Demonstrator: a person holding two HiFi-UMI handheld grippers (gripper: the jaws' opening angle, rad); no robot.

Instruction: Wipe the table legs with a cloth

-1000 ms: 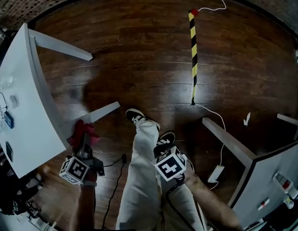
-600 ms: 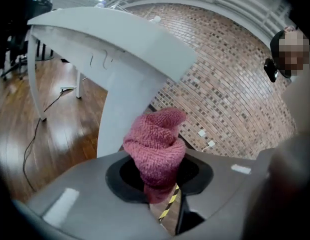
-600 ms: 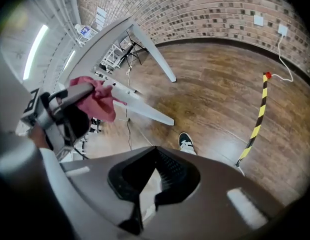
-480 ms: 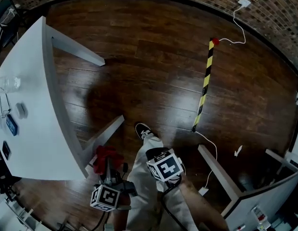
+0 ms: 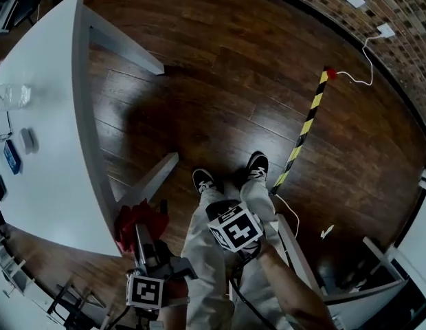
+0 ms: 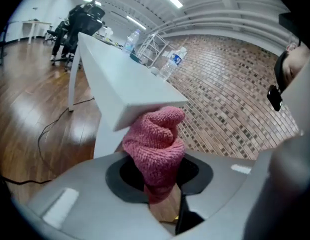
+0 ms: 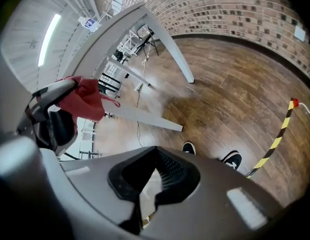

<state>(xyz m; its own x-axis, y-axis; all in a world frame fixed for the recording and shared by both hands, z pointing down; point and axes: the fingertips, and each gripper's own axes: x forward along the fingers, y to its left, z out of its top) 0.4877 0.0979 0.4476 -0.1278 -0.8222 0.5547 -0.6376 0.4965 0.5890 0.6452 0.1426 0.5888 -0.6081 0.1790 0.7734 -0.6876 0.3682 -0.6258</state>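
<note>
Now the left gripper [image 5: 140,229], pinching the red cloth [image 6: 155,144], has risen to the tabletop corner [image 6: 130,104] above the table leg [image 5: 154,177], likely ending a stroke; the right gripper [image 7: 147,194] hangs closed, empty.

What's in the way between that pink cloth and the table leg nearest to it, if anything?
Nothing visible. The pink cloth, clamped in the left gripper, is up by the table corner, right beside the near leg.

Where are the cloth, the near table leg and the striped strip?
cloth [image 6: 155,144]: left gripper view, middle of the bunch
table leg [image 5: 152,179]: head view, halfway along it
striped strip [image 5: 305,127]: head view, its middle
</note>
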